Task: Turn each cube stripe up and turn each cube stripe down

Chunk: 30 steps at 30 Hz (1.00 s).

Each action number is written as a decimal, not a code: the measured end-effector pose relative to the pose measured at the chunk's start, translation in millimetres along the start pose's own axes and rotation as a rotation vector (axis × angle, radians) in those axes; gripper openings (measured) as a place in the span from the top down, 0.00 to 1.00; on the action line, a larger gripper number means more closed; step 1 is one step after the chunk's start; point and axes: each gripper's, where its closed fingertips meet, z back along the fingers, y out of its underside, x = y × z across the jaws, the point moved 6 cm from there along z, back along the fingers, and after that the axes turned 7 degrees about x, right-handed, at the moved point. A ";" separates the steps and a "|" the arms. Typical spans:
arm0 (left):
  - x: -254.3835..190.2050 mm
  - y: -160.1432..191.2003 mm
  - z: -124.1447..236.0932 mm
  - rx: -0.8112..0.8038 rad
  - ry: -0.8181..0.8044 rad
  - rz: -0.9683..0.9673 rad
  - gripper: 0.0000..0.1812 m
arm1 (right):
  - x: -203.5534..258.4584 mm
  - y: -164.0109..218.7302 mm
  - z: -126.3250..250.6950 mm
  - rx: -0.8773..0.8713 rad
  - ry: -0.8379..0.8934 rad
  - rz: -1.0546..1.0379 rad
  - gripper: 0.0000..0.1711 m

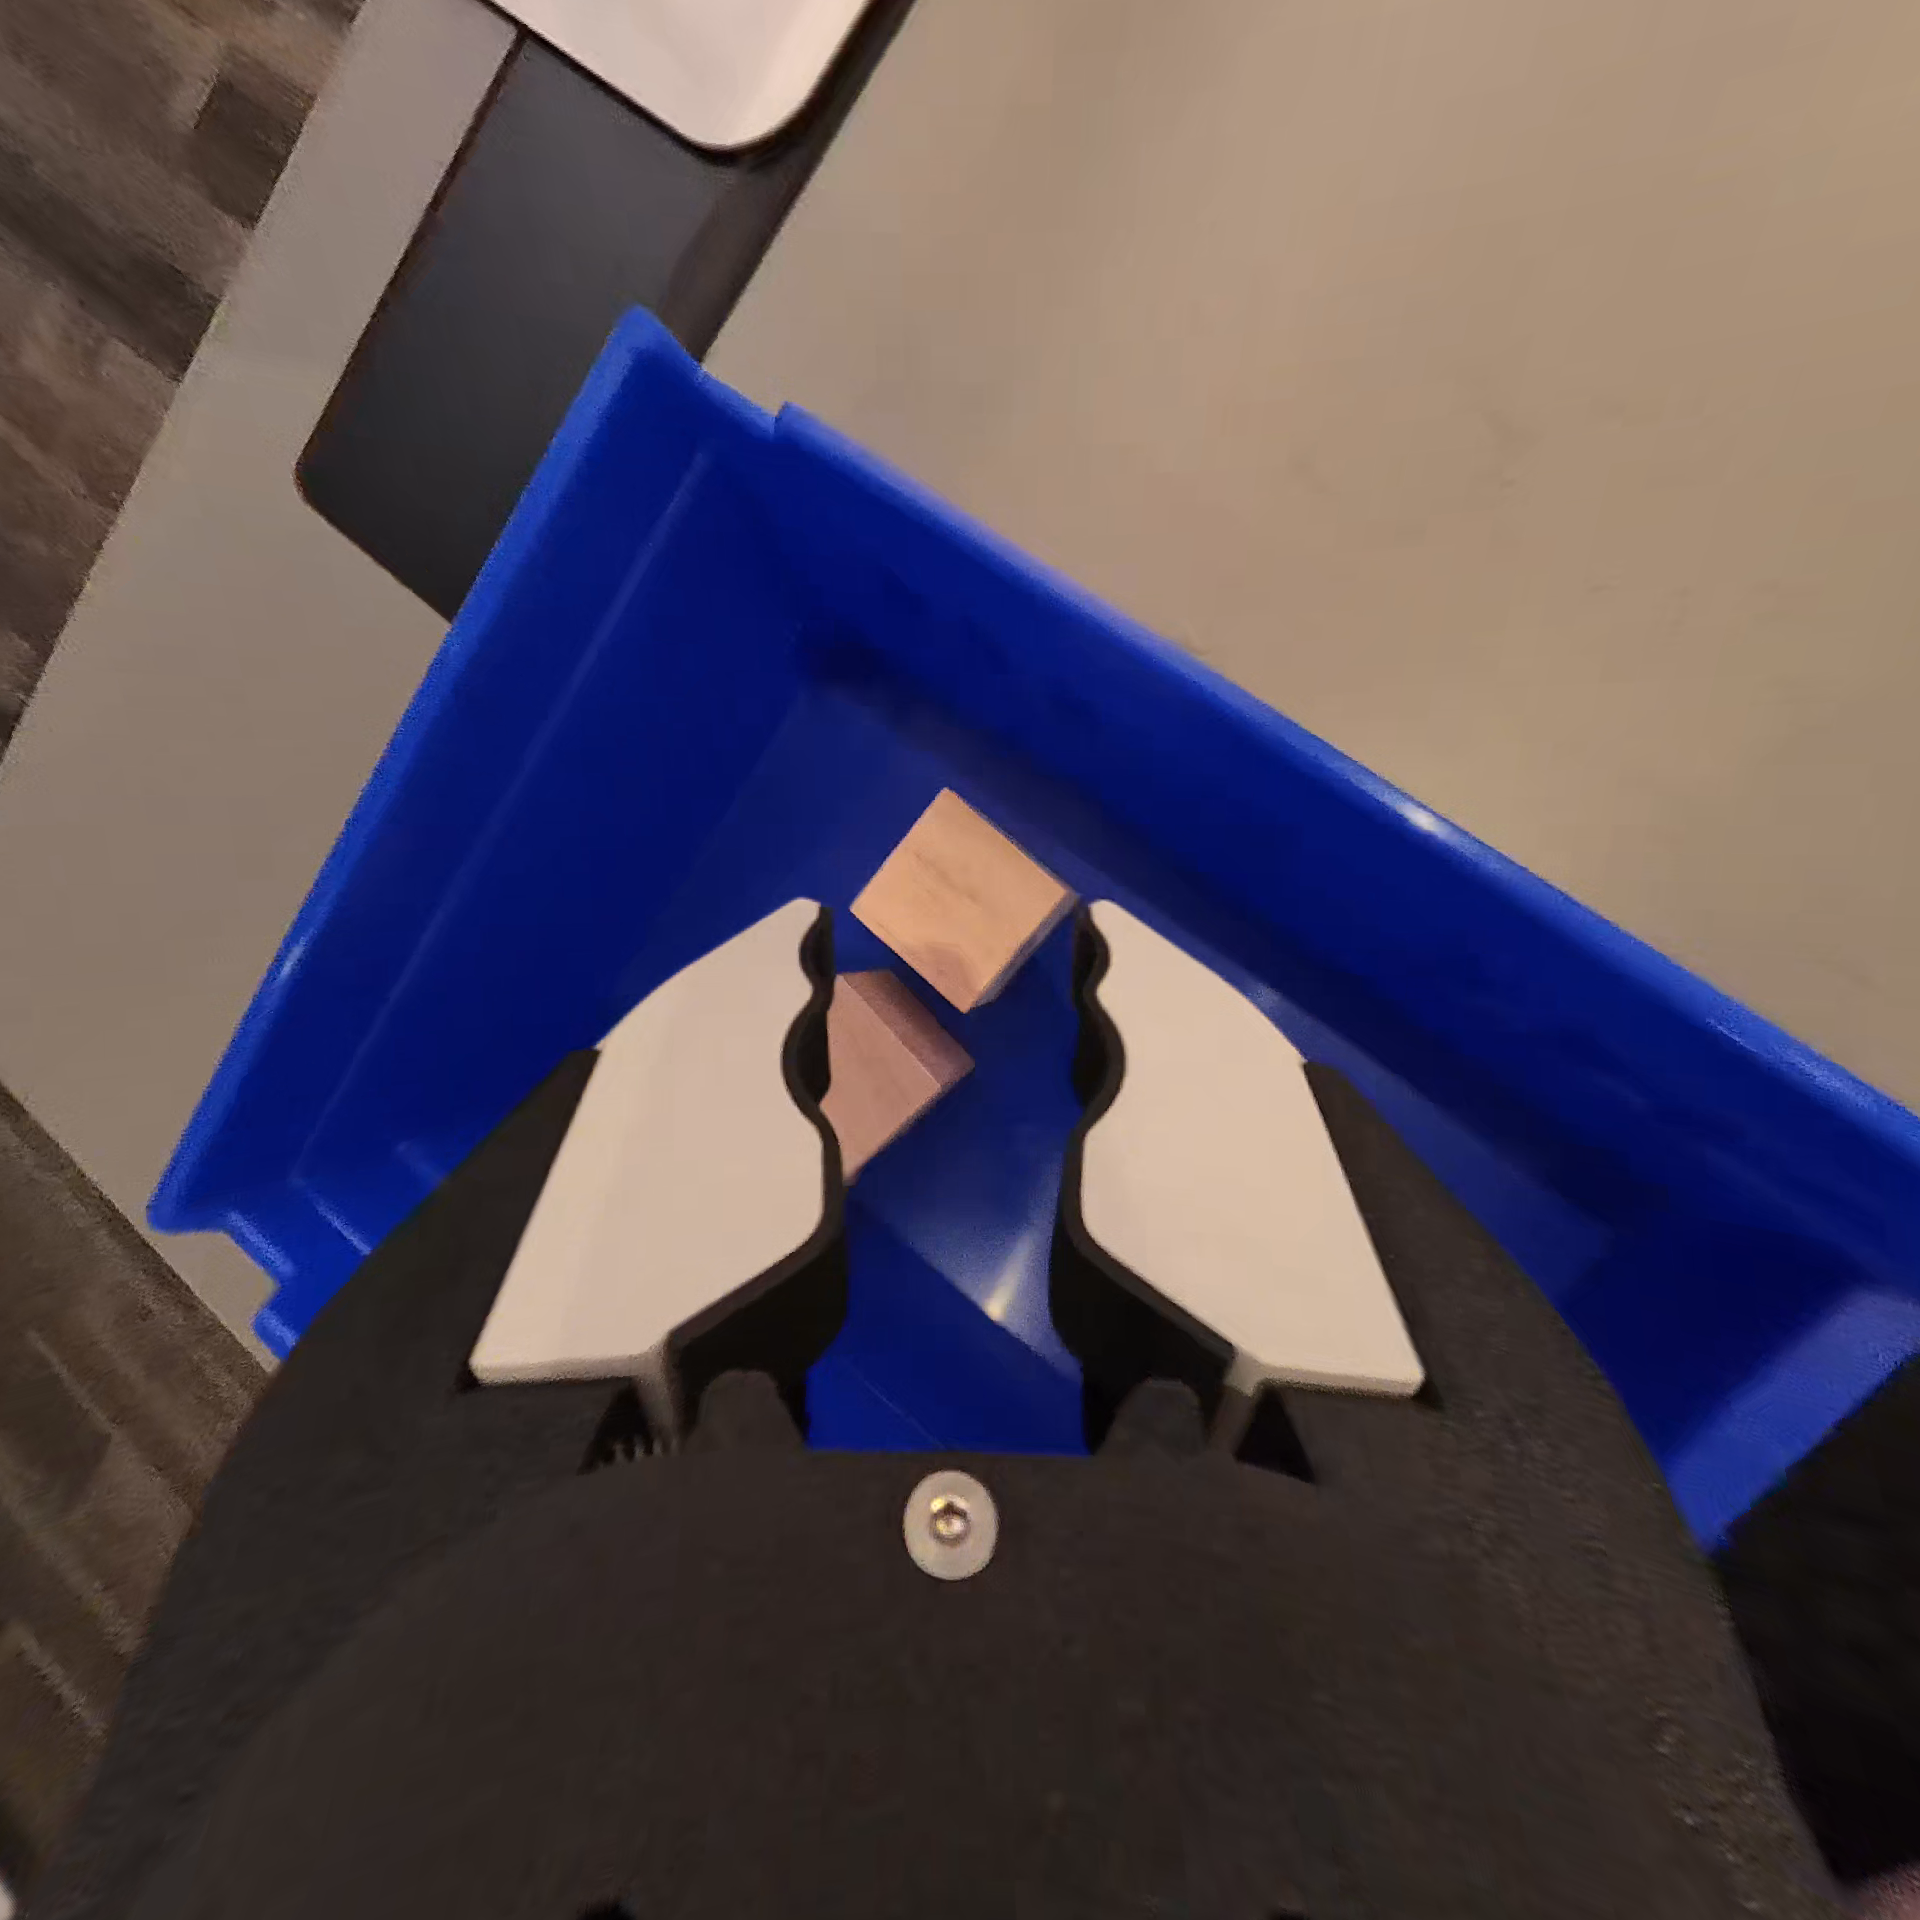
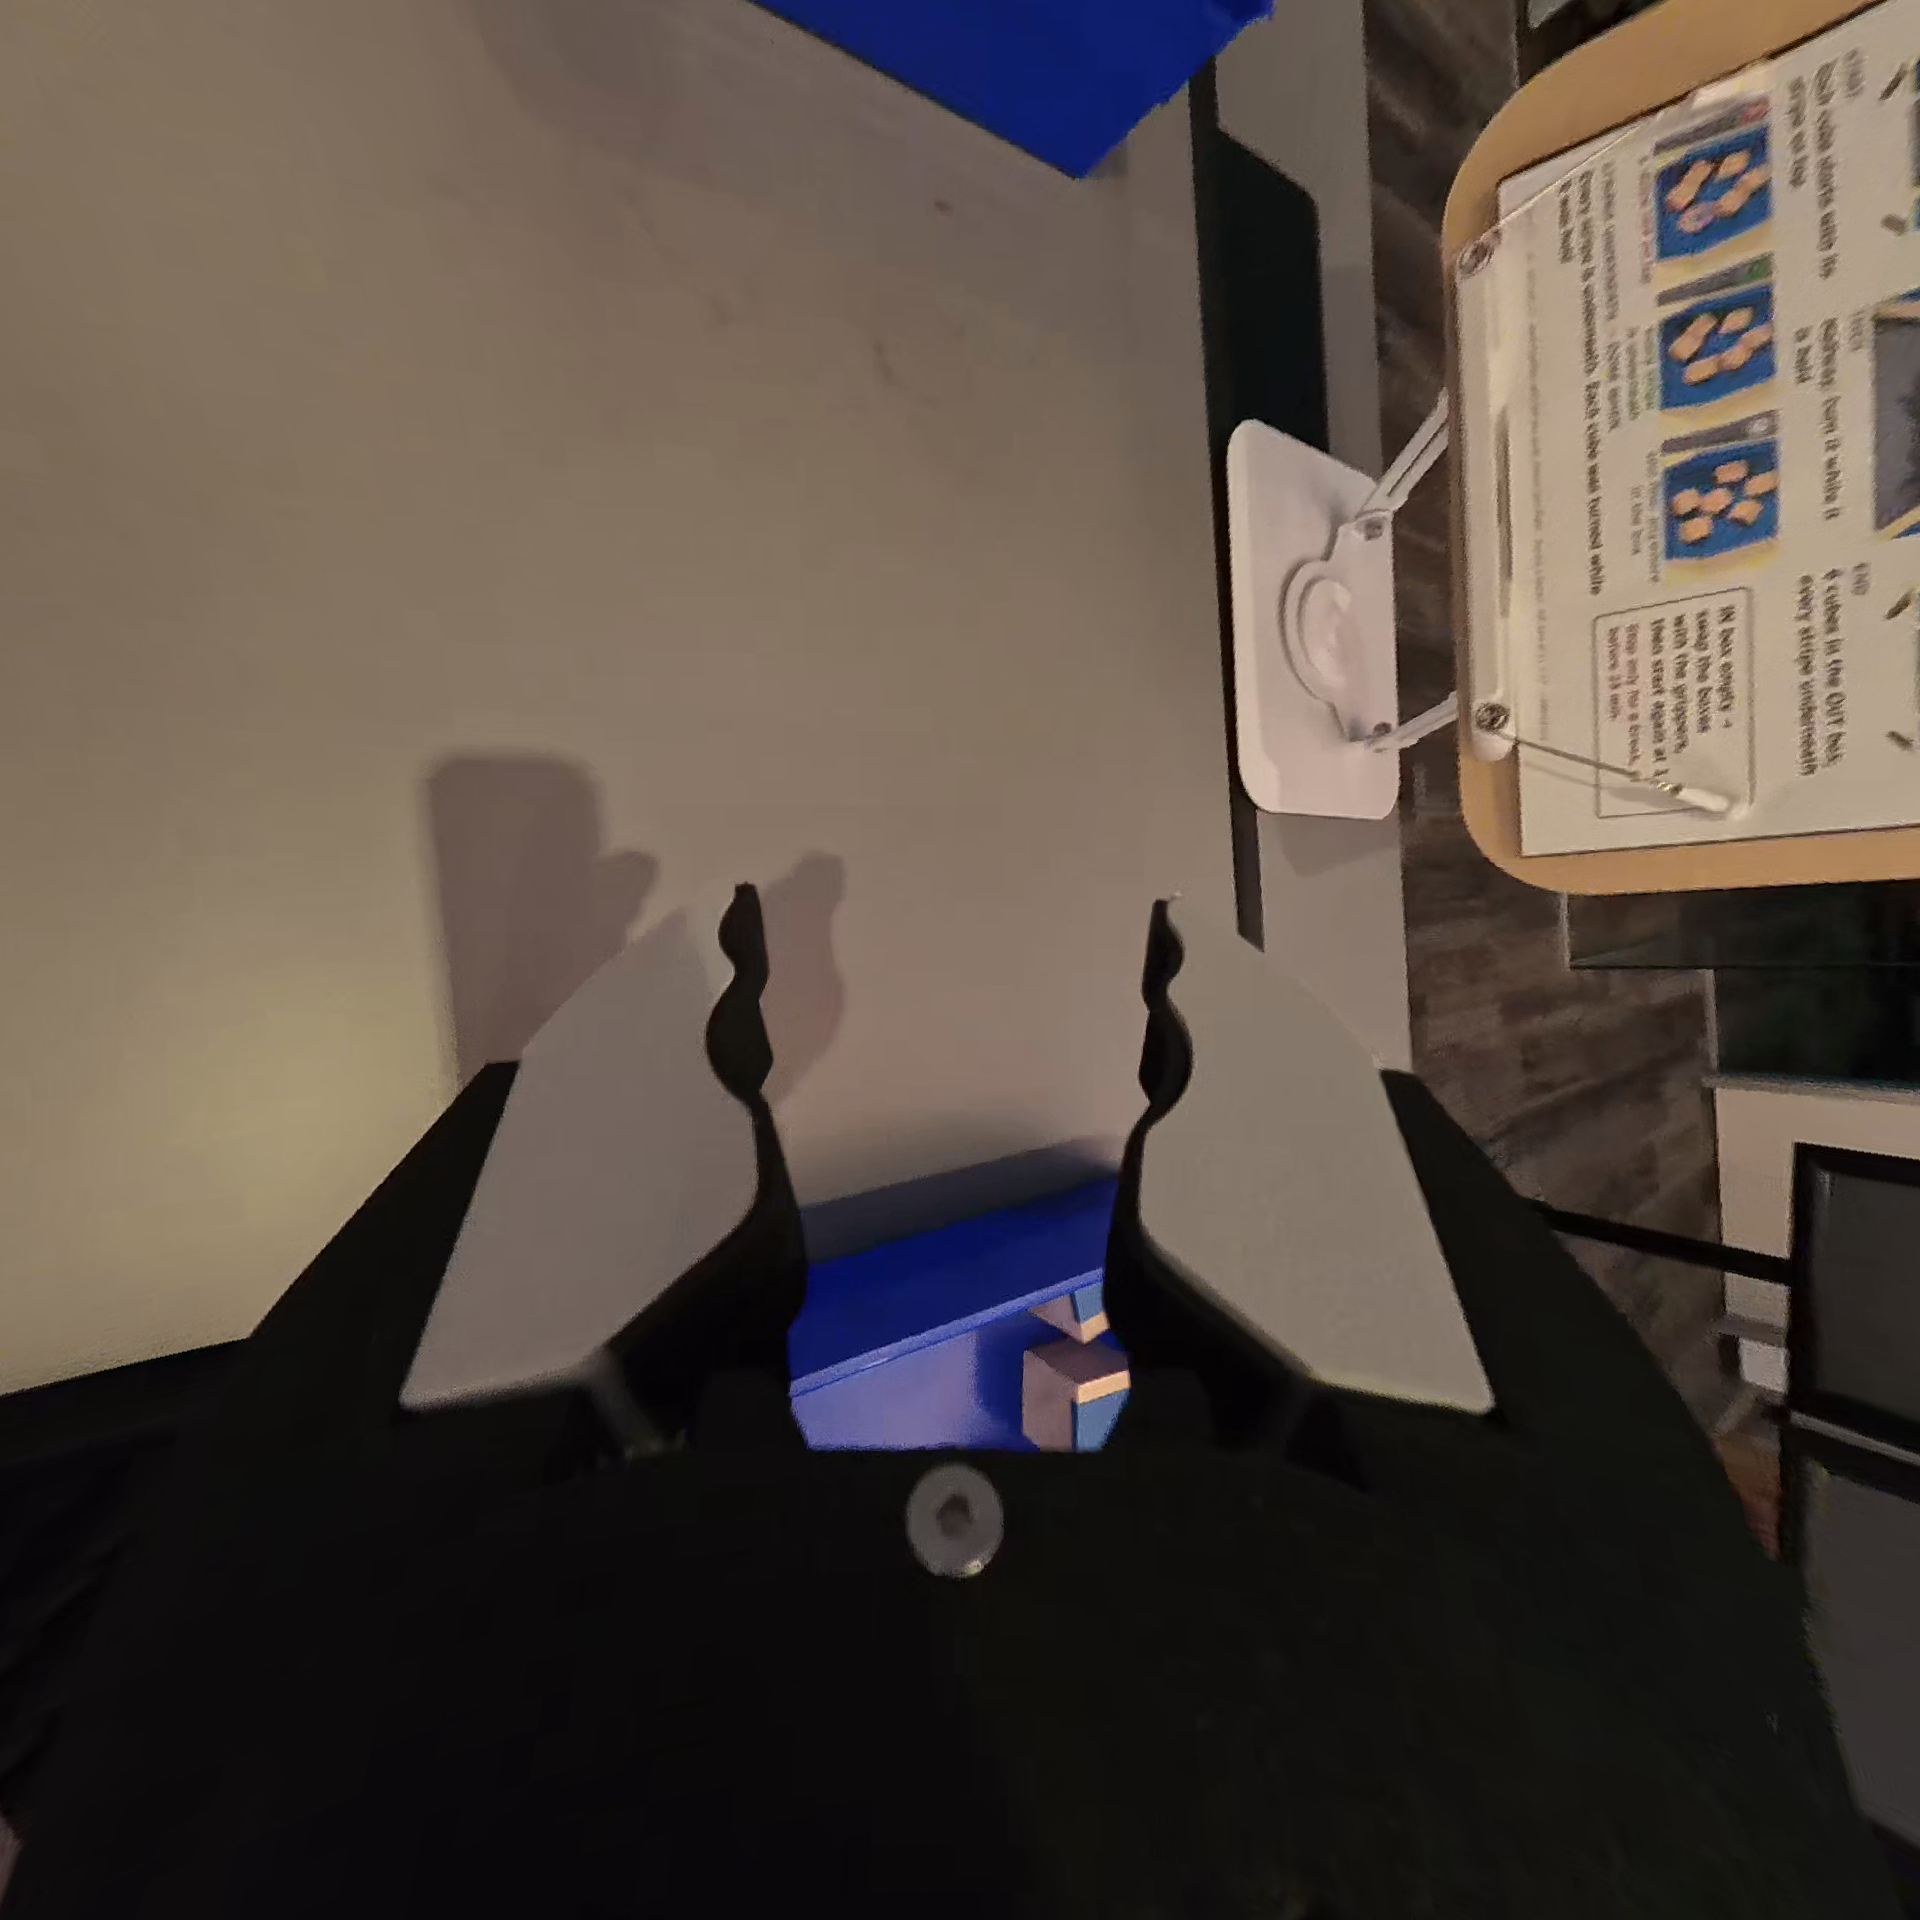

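In the left wrist view a blue bin (image 1: 1143, 665) holds two wooden cubes. A light cube (image 1: 956, 894) lies near the bin's far corner, right between my fingertips. A darker cube (image 1: 894, 1070) lies closer, partly hidden behind my left finger. No stripe shows on either. My left gripper (image 1: 951, 920) is over the bin, jaws partly apart, gripping nothing that I can see. My right gripper (image 2: 954, 899) is wide open and empty over the bare table. Below its base a second blue bin (image 2: 914, 1299) holds cubes (image 2: 1070, 1392) with a pale stripe on the side.
The beige table (image 2: 520, 468) ends at a dark edge. A white stand (image 2: 1309, 623) props up a wooden board with an instruction sheet (image 2: 1683, 468) at the right. The corner of the other blue bin (image 2: 1039, 73) shows at the top. Dark carpet (image 1: 94, 208) lies beyond the table.
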 end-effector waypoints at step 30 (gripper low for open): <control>16.3 4.0 -24.4 0.153 -0.077 -0.160 0.69 | 8.1 26.1 -46.4 0.034 -0.224 -0.046 0.63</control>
